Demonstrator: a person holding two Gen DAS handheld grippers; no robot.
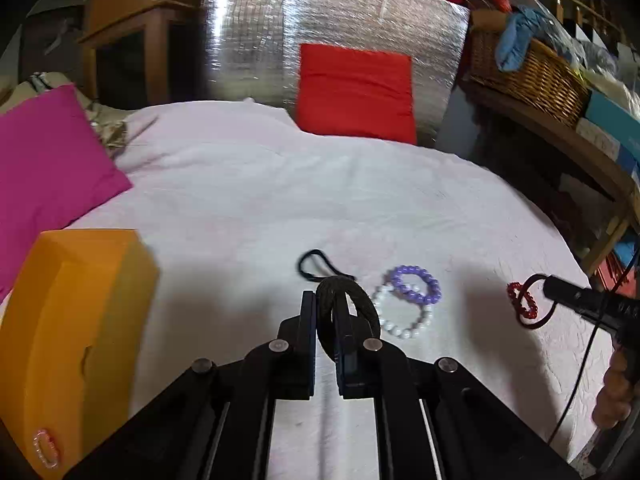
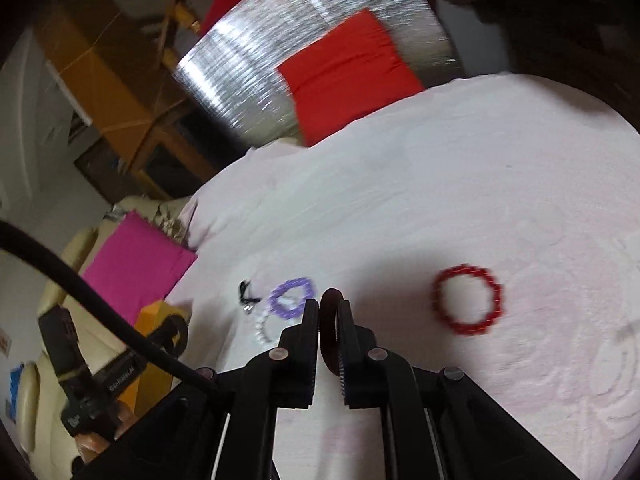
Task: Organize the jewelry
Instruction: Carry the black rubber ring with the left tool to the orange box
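My left gripper (image 1: 325, 300) is shut on a dark braided bracelet (image 1: 362, 306), held above the white cloth. A purple bead bracelet (image 1: 416, 285) overlaps a white pearl bracelet (image 1: 404, 326) just right of it, and a thin black cord (image 1: 316, 265) lies just ahead. My right gripper (image 2: 329, 307) is shut on a dark red bangle (image 2: 329, 334); it also shows in the left wrist view (image 1: 538, 300). A red bead bracelet (image 2: 468, 300) lies on the cloth to its right. An orange box (image 1: 76, 328) stands at the left, a small pink bracelet (image 1: 46, 448) on it.
A white cloth (image 1: 280, 200) covers the surface. A magenta cushion (image 1: 48, 168) lies at the left, a red cushion (image 1: 356, 92) at the back against a silver foil panel (image 1: 256, 32). A wicker basket (image 1: 528, 76) sits on a shelf at the right.
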